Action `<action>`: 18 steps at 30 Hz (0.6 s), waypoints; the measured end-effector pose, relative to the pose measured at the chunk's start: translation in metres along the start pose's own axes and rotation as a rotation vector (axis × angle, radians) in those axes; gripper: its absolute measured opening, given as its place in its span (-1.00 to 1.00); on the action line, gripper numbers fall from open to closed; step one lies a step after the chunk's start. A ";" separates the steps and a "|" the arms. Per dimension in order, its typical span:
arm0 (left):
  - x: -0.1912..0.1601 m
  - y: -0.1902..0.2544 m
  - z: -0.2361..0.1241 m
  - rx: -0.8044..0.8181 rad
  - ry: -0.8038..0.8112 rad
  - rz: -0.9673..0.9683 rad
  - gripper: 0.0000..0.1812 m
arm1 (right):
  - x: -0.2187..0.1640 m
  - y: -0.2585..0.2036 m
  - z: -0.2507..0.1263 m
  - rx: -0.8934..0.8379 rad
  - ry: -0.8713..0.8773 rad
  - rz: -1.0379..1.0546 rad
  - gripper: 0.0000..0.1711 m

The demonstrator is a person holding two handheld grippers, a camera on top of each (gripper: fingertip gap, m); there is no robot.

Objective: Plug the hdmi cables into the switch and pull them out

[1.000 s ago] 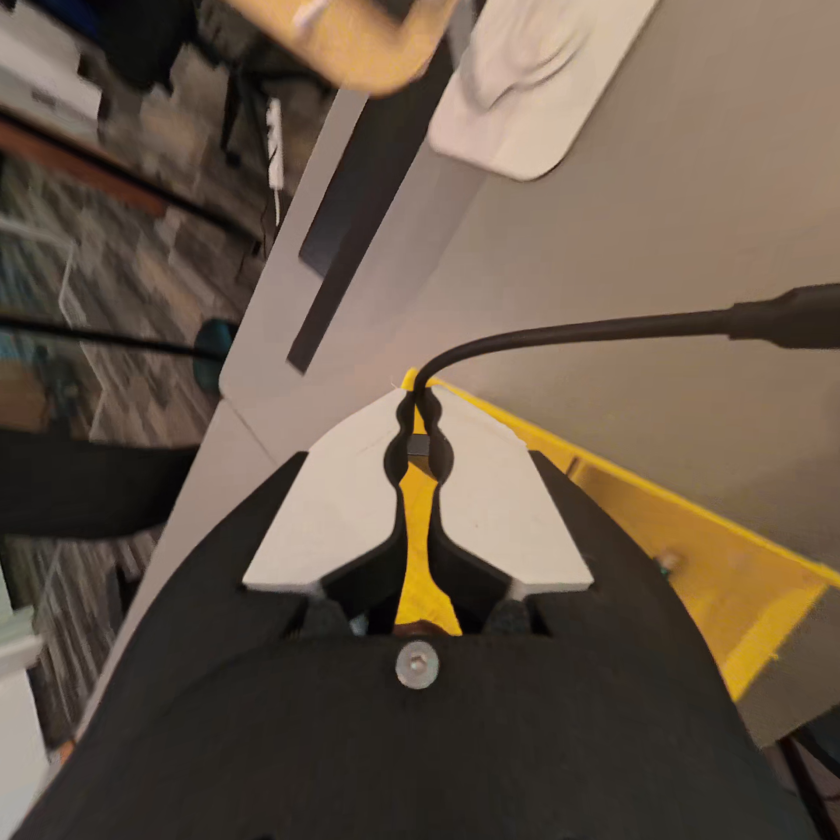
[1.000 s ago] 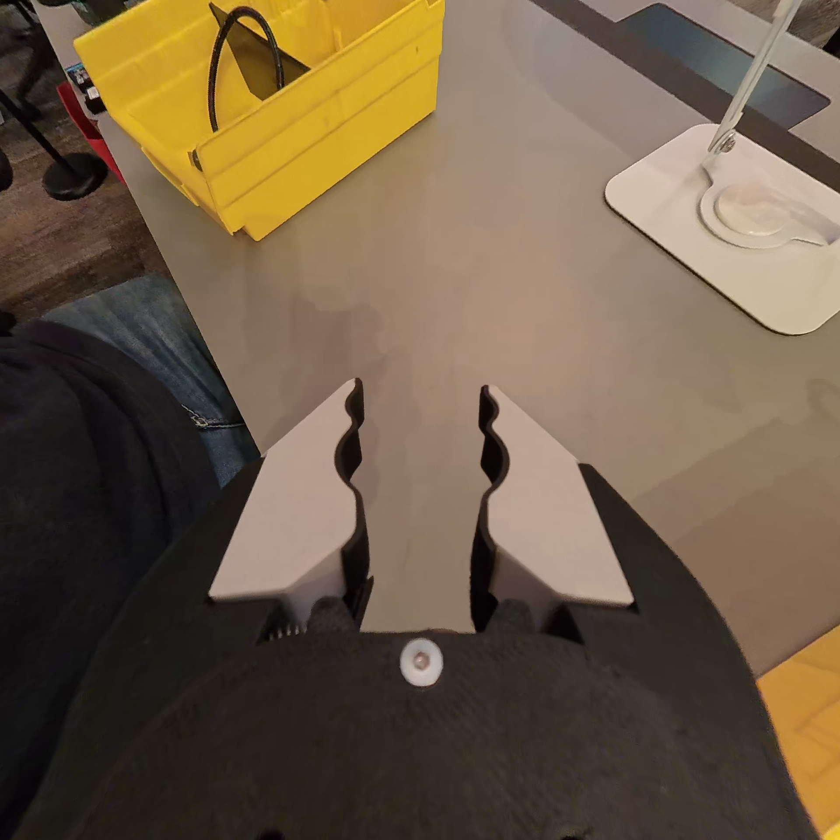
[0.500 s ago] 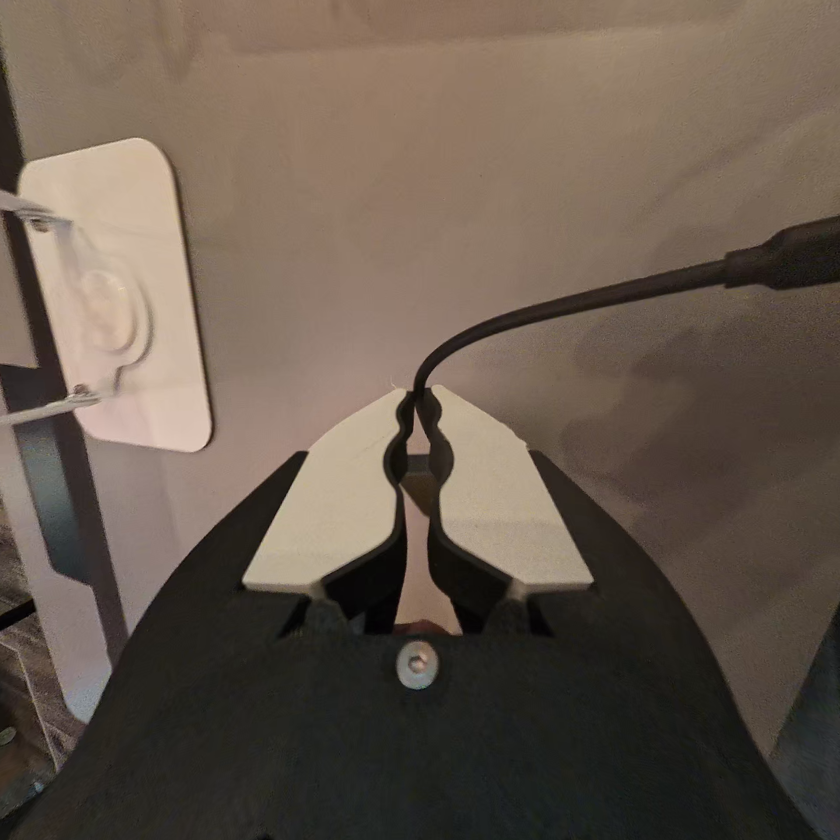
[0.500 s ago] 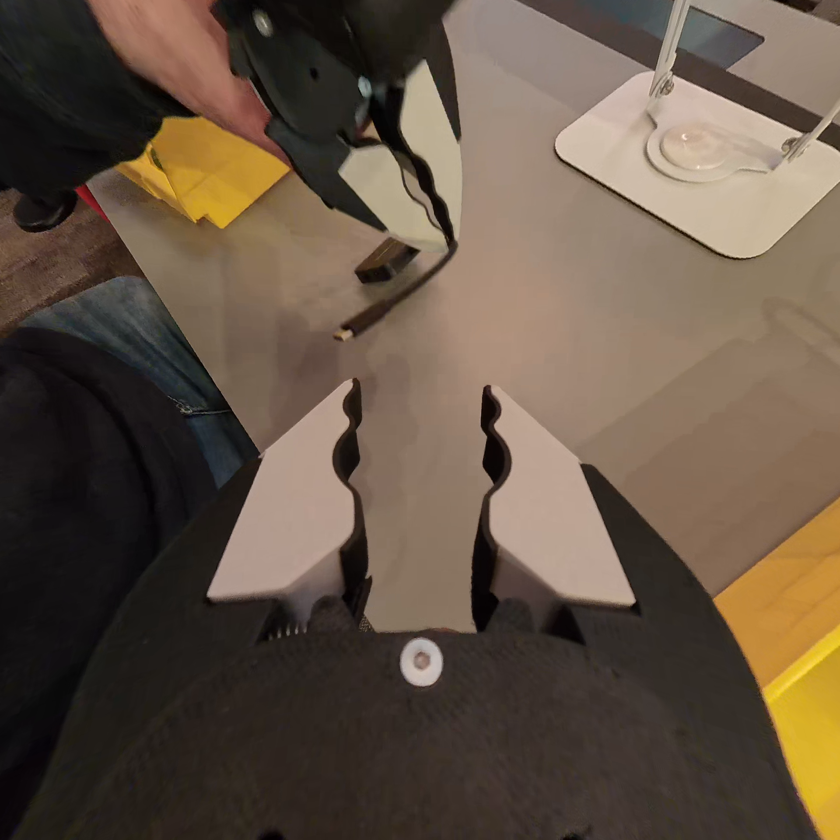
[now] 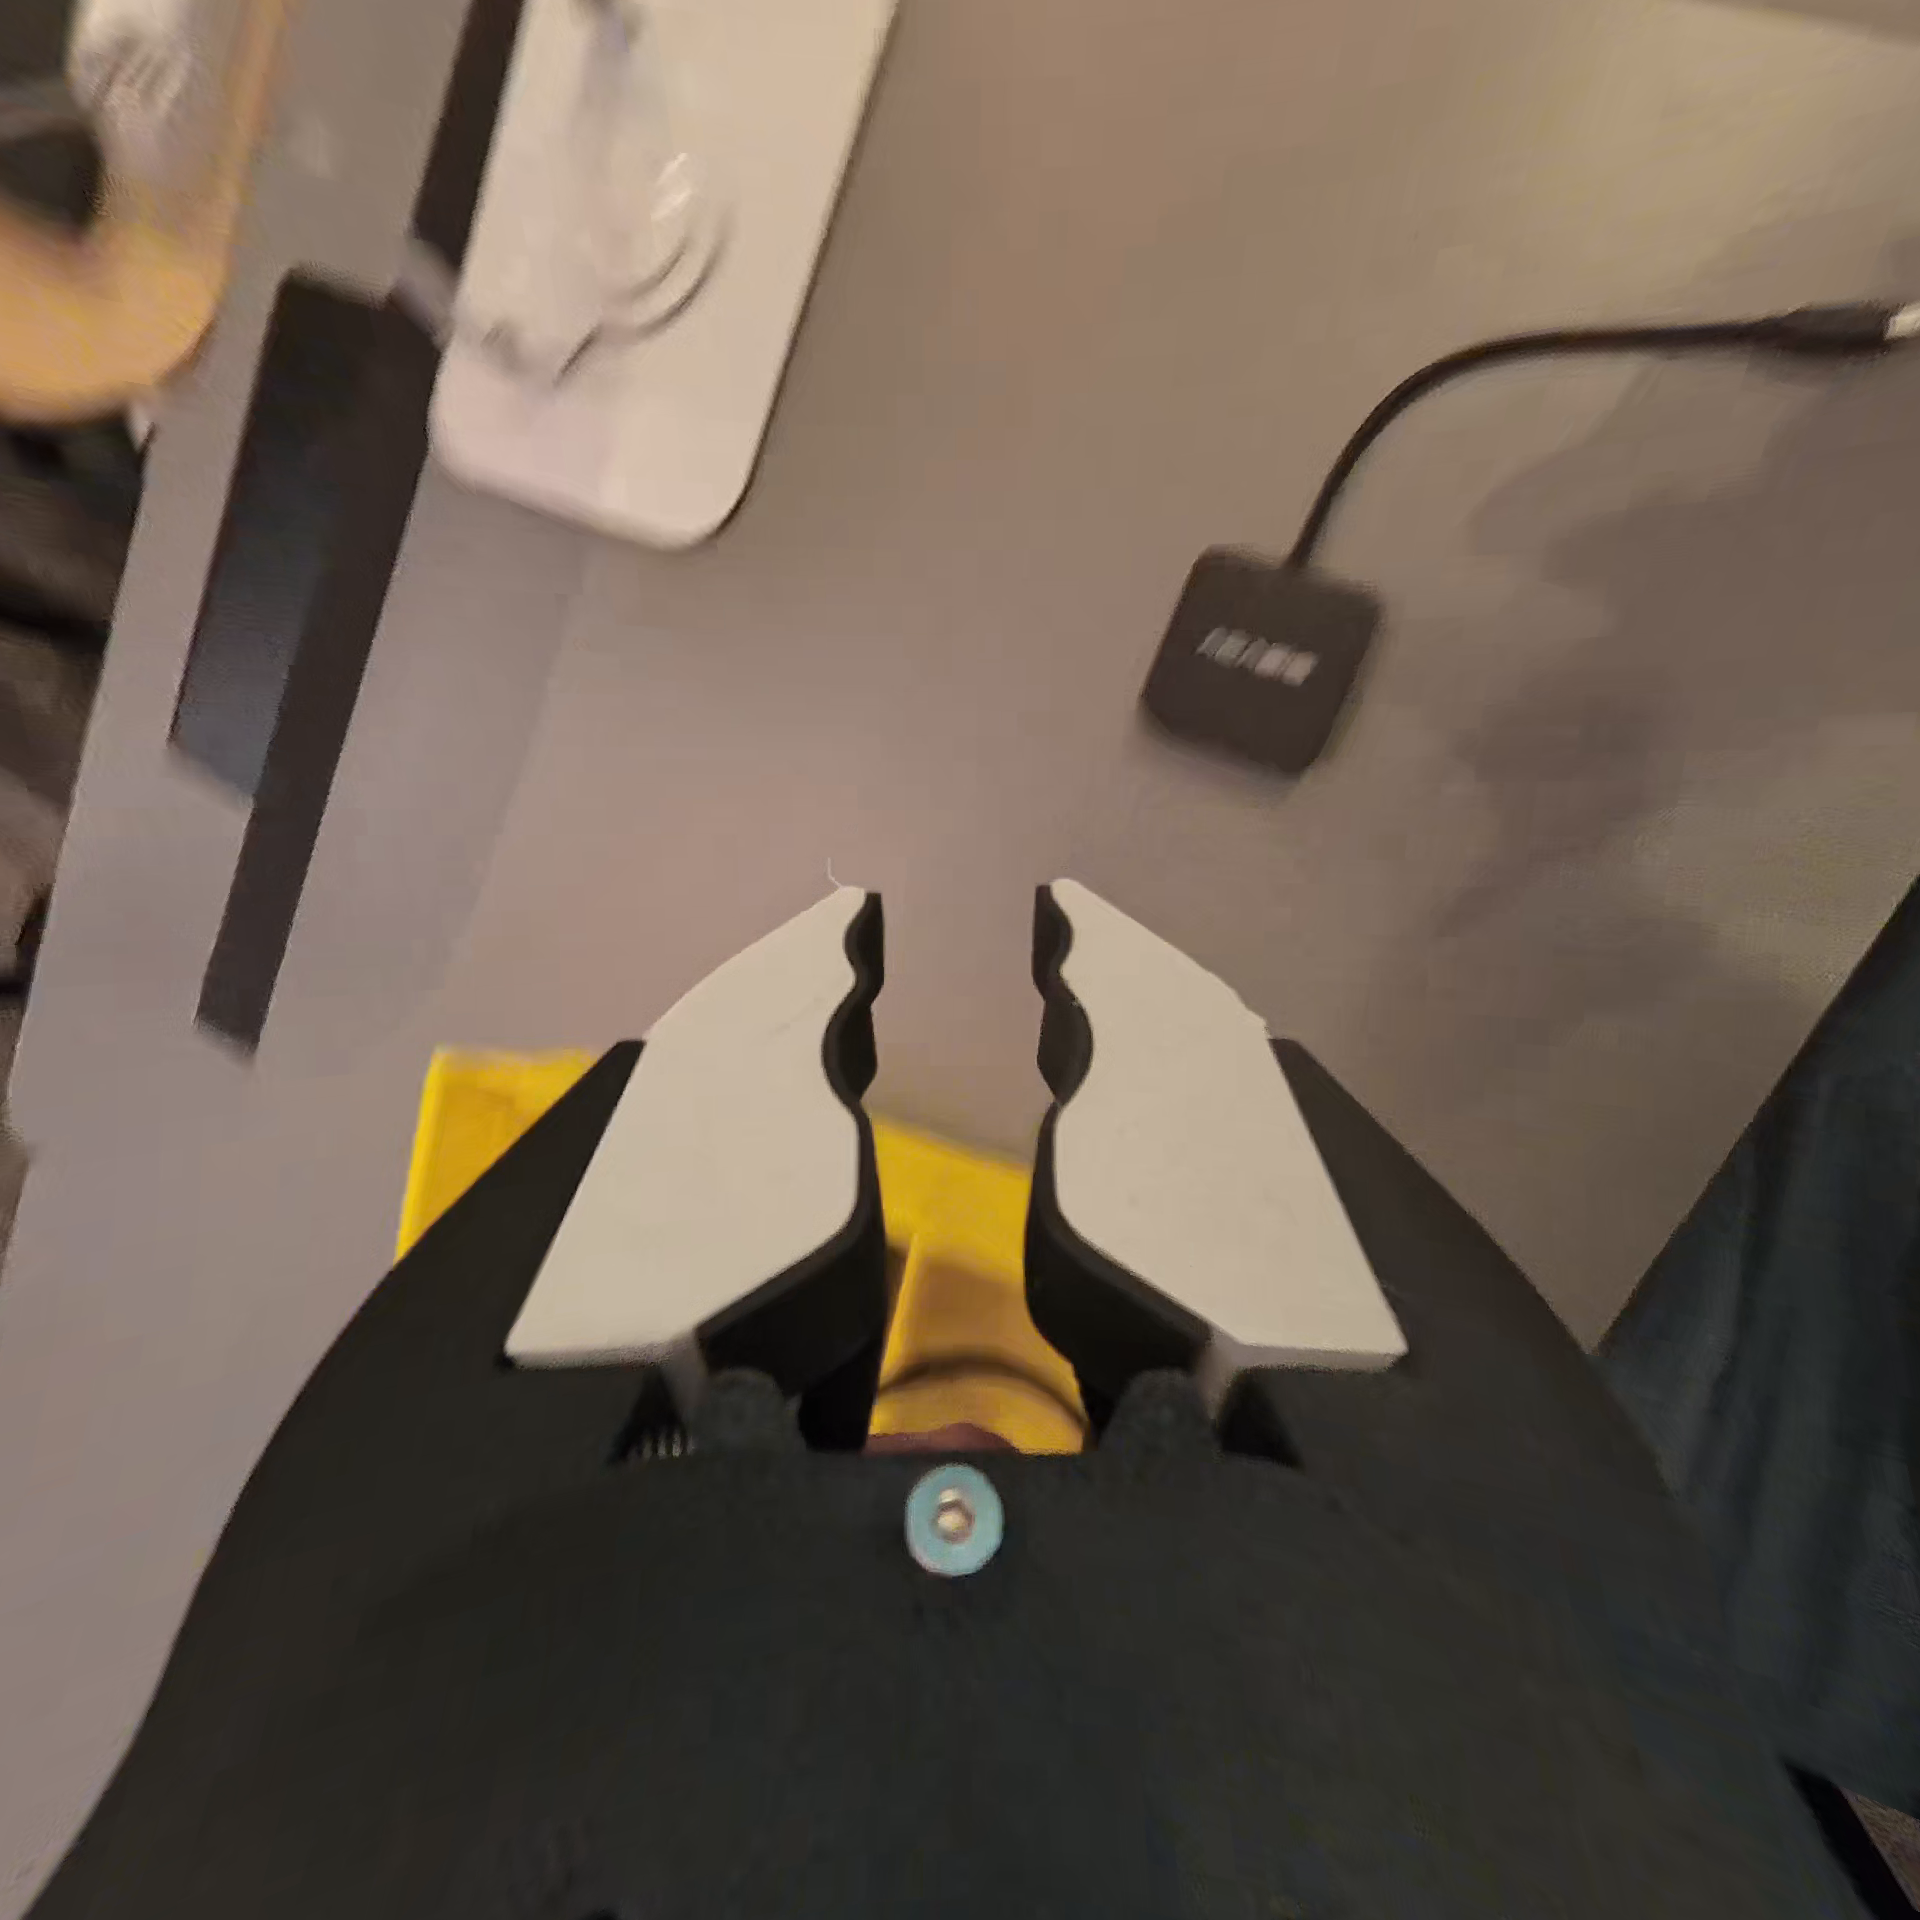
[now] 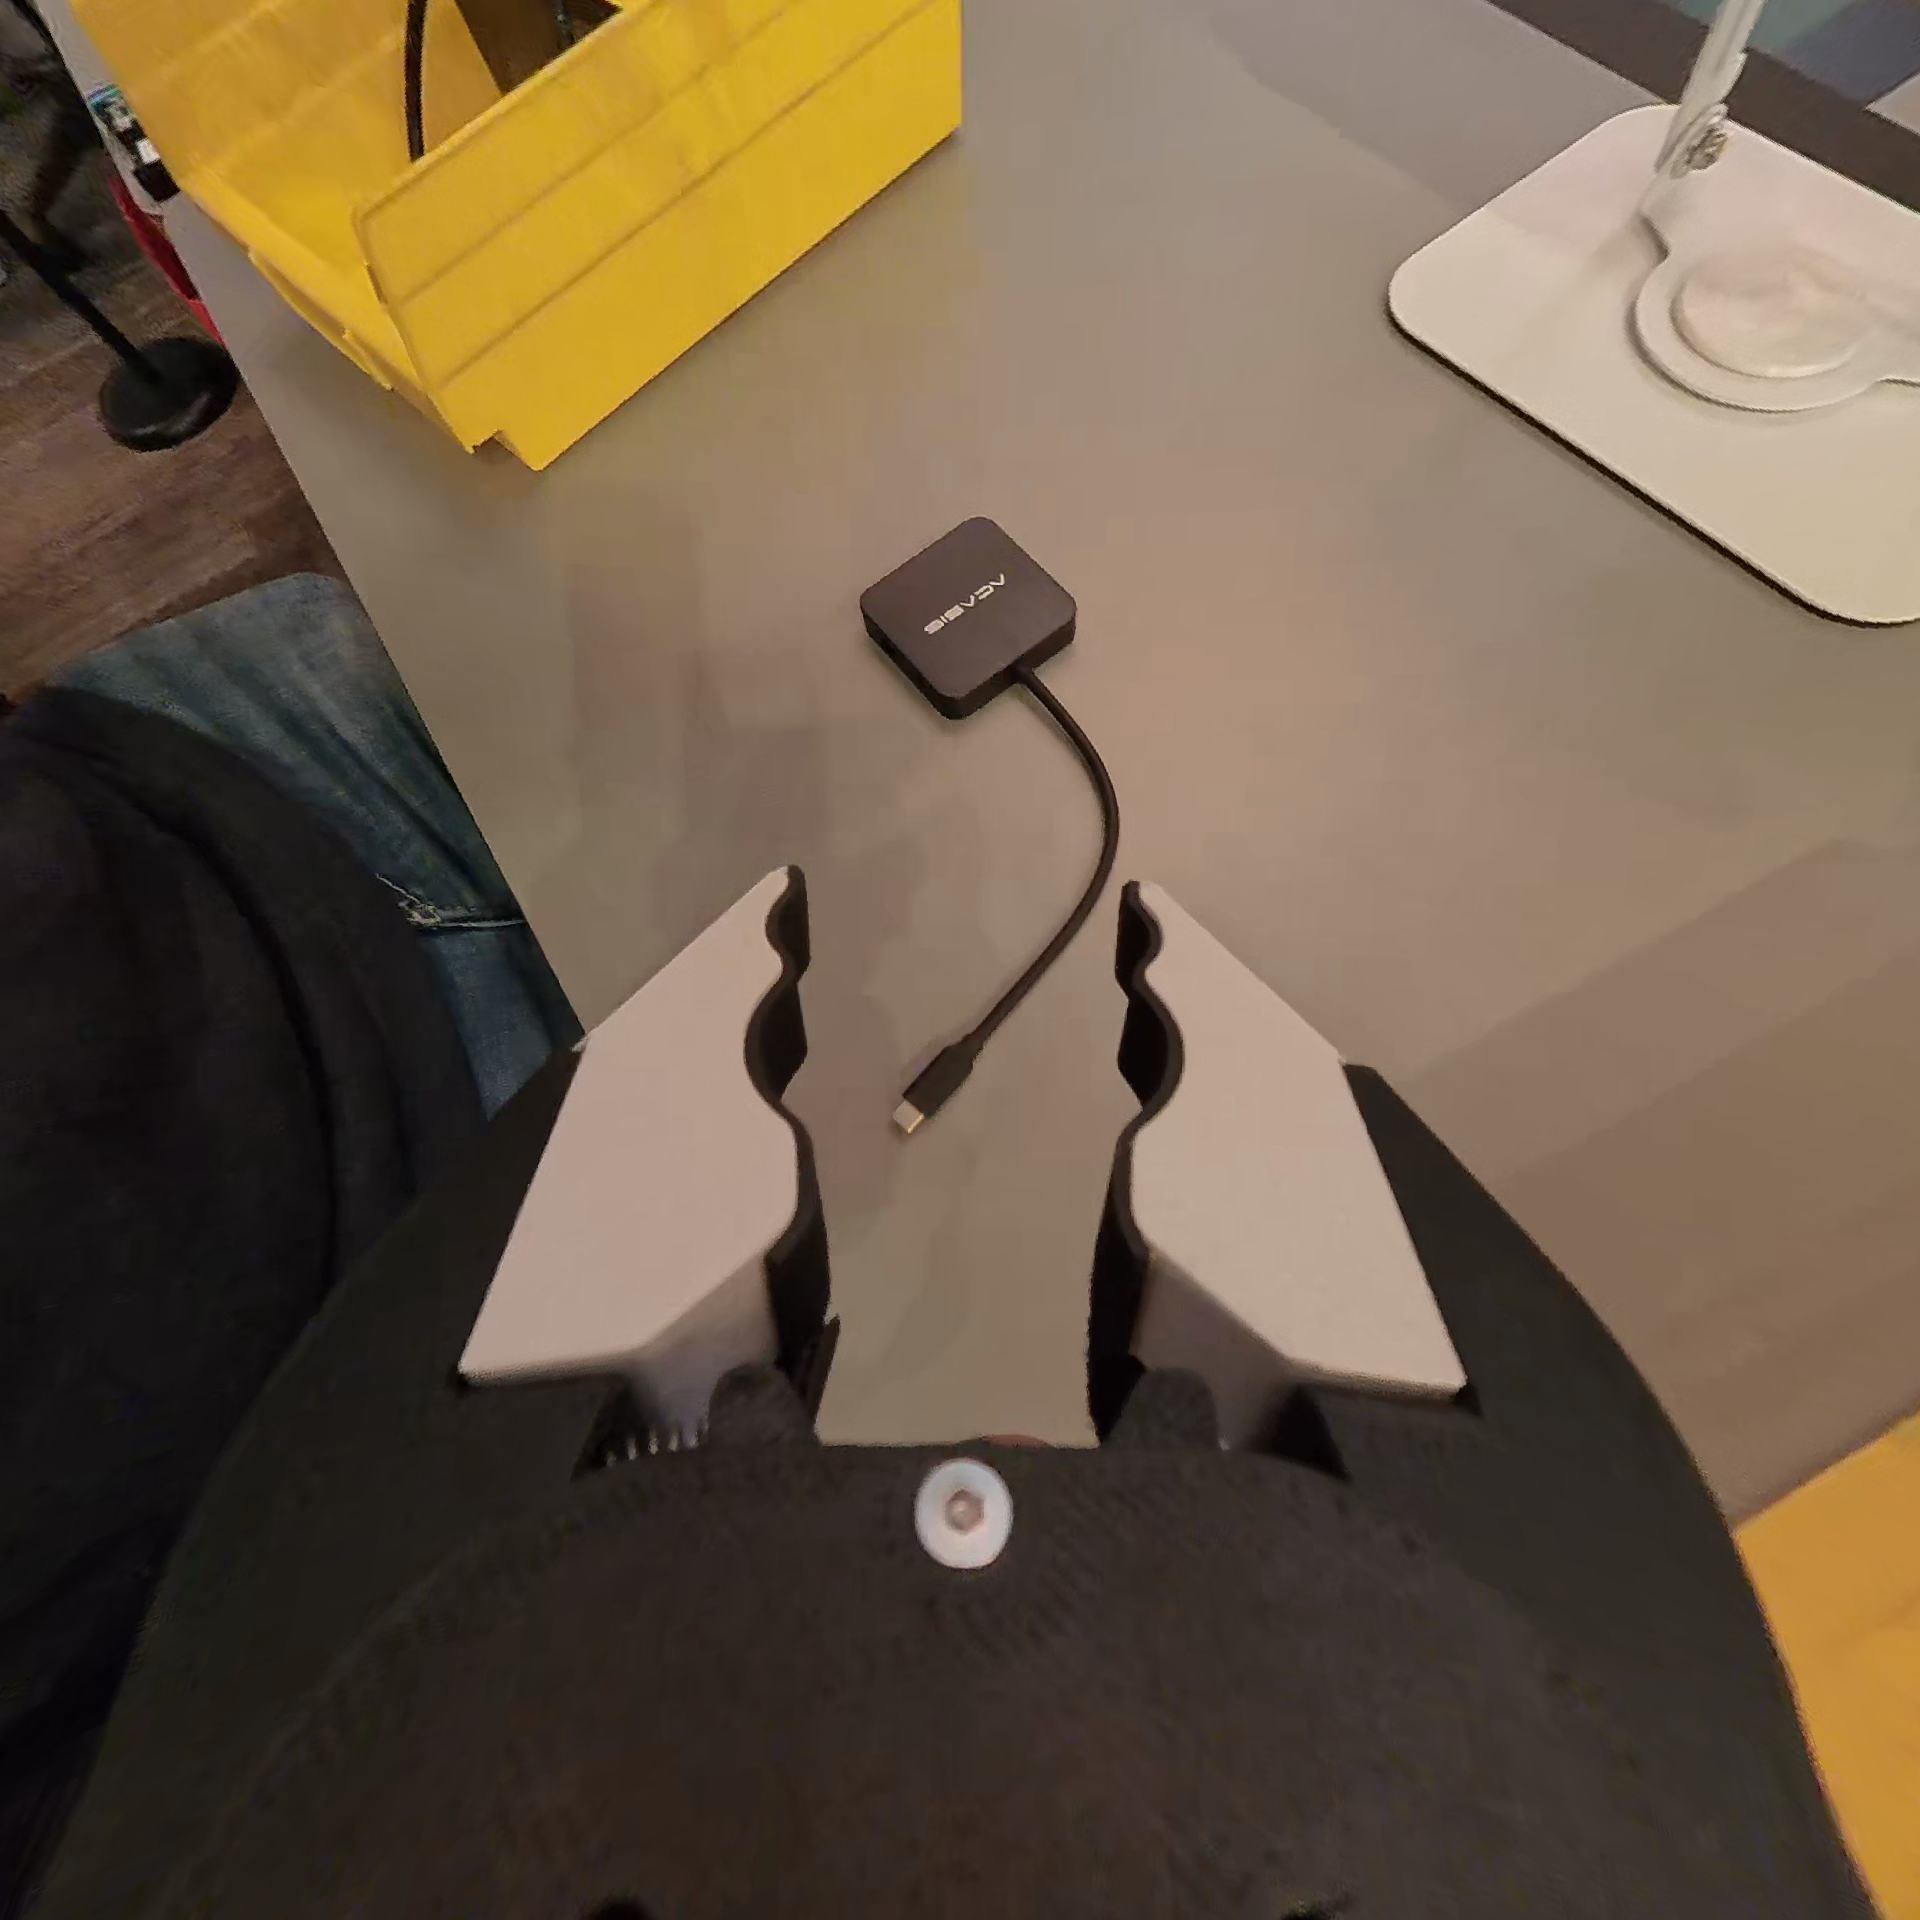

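On the grey table (image 6: 1351,727), the switch (image 6: 966,615) lies flat w/ pigtail (image 6: 1081,862) free, ready for plugging. L gripper (image 5: 958,899) & R gripper (image 6: 961,894) both parted, empty.

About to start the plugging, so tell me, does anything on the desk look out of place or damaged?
Nothing looks damaged or spilled. The black switch lies flat on the grey desk, its short lead curving to a loose connector. Nothing is plugged into it. A black cable pokes out of the yellow bin.
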State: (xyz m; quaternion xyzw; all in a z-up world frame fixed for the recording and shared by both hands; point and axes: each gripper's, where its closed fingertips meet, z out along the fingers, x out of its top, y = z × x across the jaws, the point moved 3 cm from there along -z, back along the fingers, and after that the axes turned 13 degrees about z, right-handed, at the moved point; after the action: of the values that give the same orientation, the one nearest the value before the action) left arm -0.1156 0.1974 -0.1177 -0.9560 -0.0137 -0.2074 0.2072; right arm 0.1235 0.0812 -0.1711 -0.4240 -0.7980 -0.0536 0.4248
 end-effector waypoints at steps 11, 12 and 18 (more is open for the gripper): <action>-0.236 -0.010 -0.018 0.037 -0.424 -0.227 -0.64 | 0.001 -0.023 0.024 0.052 -0.059 -0.061 -0.31; -0.241 -0.008 -0.015 0.030 -0.428 -0.226 -0.80 | 0.001 -0.024 0.023 0.050 -0.062 -0.063 -0.31; -0.233 -0.010 -0.028 0.102 -0.356 -0.229 -0.93 | 0.003 -0.025 0.021 0.044 -0.065 -0.067 -0.31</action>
State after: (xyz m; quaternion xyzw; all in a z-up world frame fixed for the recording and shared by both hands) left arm -0.3406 0.2091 -0.1848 -0.9580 -0.1692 -0.0568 0.2246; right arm 0.0916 0.0765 -0.1751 -0.3893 -0.8260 -0.0364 0.4061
